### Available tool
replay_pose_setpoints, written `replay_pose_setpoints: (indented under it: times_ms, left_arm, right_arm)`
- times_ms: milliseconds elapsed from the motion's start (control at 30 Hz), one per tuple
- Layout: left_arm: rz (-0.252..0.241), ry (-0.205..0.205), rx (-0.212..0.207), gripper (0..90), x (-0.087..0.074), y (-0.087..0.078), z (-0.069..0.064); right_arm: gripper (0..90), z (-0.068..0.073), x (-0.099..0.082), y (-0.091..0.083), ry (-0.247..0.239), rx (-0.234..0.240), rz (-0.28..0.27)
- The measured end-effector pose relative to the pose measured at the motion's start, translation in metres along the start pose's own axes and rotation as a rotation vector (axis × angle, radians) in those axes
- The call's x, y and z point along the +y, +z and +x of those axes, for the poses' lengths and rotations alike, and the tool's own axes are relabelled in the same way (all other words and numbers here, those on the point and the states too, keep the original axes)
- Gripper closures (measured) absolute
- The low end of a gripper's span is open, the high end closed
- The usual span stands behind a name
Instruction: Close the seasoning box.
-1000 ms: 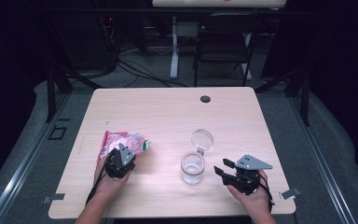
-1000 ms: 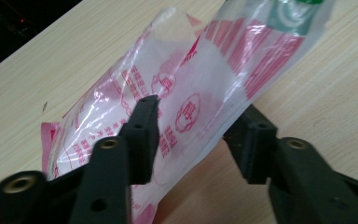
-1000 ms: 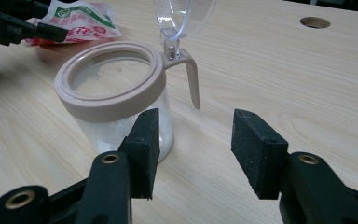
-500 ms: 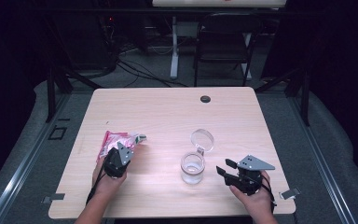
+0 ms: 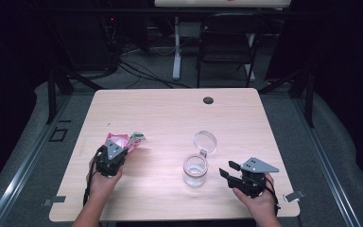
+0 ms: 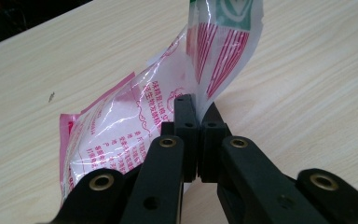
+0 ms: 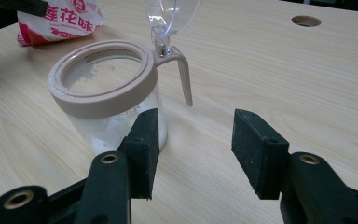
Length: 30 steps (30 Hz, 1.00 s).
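At table's left, left claw [image 6: 198, 135] has clenched the packet [image 6: 135, 126], lifting its end.

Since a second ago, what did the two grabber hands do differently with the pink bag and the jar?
The left gripper has just closed its jaws on the pink bag, pinching the plastic, and has begun lifting that end off the table. The right gripper stayed put with its jaws open beside the jar, not touching it. The jar stands where it was, its clear lid flipped up.
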<state>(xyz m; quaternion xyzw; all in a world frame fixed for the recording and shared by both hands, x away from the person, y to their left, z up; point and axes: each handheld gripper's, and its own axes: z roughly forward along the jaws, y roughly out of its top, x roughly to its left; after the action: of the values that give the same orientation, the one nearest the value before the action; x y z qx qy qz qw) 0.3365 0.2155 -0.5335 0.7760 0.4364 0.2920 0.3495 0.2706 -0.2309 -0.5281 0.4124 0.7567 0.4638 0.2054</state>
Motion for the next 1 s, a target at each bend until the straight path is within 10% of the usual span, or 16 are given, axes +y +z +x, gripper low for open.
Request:
replay_pose_setpoints:
  times_ms: [300,1000]
  left_arm:
    - [-0.052,-0.148,-0.008,89.9,0.001,-0.016,0.031]
    - [-0.035,-0.088,0.065,90.0,0.039,-0.038,0.069]
  right_arm:
    - [51.4,-0.001,0.0,0.0,0.009,0.0,-0.005]
    - [51.7,-0.002,0.0,0.001,0.03,0.009,-0.014]
